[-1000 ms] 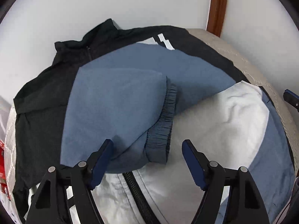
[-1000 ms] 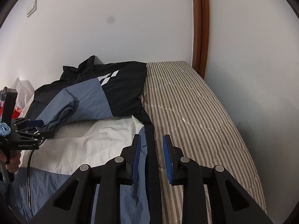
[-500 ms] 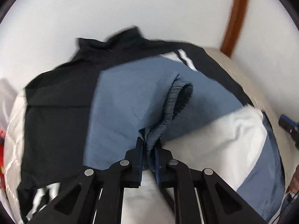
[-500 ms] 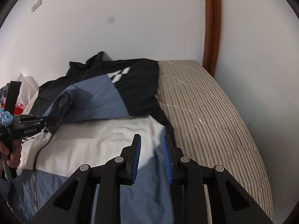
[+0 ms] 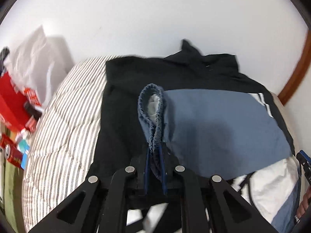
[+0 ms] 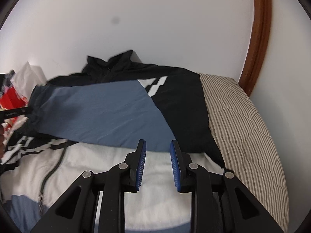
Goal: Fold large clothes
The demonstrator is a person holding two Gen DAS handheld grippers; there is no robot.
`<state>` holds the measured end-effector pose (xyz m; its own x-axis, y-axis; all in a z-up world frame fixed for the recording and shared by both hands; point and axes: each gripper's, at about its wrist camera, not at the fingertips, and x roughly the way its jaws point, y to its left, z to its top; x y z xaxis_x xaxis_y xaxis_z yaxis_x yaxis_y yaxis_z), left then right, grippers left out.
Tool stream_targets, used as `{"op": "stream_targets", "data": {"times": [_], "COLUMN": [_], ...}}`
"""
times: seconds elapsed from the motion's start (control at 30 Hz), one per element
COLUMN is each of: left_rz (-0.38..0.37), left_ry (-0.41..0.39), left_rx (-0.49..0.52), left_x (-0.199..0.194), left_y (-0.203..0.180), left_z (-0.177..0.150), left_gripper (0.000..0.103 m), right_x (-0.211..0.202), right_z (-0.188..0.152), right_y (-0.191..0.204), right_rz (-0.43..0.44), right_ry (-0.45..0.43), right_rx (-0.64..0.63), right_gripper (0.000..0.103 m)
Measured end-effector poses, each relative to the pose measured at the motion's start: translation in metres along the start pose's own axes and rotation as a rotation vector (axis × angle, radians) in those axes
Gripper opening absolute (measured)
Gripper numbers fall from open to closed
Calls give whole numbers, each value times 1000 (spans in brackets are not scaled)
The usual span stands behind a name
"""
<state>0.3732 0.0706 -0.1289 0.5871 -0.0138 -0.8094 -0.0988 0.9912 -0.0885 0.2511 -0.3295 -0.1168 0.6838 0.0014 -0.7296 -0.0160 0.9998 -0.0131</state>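
A black, blue and white jacket (image 6: 108,112) lies spread on the bed, collar towards the wall. My left gripper (image 5: 155,151) is shut on the gathered elastic cuff (image 5: 153,116) of the blue sleeve, which is drawn out across the black chest. In the right wrist view that left gripper (image 6: 15,113) shows at the left edge, holding the stretched sleeve. My right gripper (image 6: 157,142) hovers over the white lower panel (image 6: 108,167). Its jaws are opening, a narrow gap apart, with nothing between them. Its blue tip (image 5: 303,159) also peeks in at the right of the left wrist view.
The striped bed cover (image 6: 243,120) is bare to the right of the jacket and at its left (image 5: 64,120). Red boxes and cans (image 5: 13,106) and a white plastic bag (image 5: 35,58) crowd the left side. A white wall and a wooden door frame (image 6: 258,38) stand behind.
My left gripper closed on the sleeve cuff and carried it leftwards, unfolding the sleeve. The right gripper moved from the jacket's right edge to over its white panel.
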Motion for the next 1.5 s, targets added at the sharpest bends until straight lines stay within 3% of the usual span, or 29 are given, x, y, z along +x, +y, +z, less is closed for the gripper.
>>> {"op": "stream_targets", "data": {"times": [0.1,0.23,0.37,0.43,0.6,0.77,0.87,0.93,1.03,1.1,1.17,1.27,1.5], "left_rz": [-14,-1,25,44,33,15,-15,-17,-31,-30,-29,-25,-23], "left_ry": [38,22,-1,-20,-61,-82,-95,-101,-89,-80,-79,-52,9], "left_rx": [-28,-22,-8,5,26,41,44,49,51,47,39,5,-35], "left_x": [17,19,5,-9,-44,-83,-108,-121,-136,-142,-147,-147,-138], "left_y": [10,13,16,14,9,7,10,15,24,31,39,54,71], "left_z": [-1,-2,-7,-12,-22,-38,-55,-67,-90,-106,-123,-148,-201], "left_gripper": [13,16,16,16,16,16,17,21,37,57,58,63,63], "right_x": [20,42,46,38,3,-36,-62,-80,-99,-107,-113,-117,-111], "right_z": [1,-1,-5,-6,-11,-24,-38,-51,-74,-92,-111,-136,-181], "right_y": [-6,-14,-21,-22,-25,-31,-31,-34,-44,-52,-59,-65,-75], "right_rz": [-29,-74,-79,-68,-150,-105,-138,-136,-125,-121,-126,-131,-106], "right_ry": [31,72,99,81,35,67,56,50,63,73,78,91,128], "right_rx": [10,32,66,65,62,88,54,47,59,76,85,83,141], "right_gripper": [34,44,44,44,44,44,44,44,45,54,66,70,70]}}
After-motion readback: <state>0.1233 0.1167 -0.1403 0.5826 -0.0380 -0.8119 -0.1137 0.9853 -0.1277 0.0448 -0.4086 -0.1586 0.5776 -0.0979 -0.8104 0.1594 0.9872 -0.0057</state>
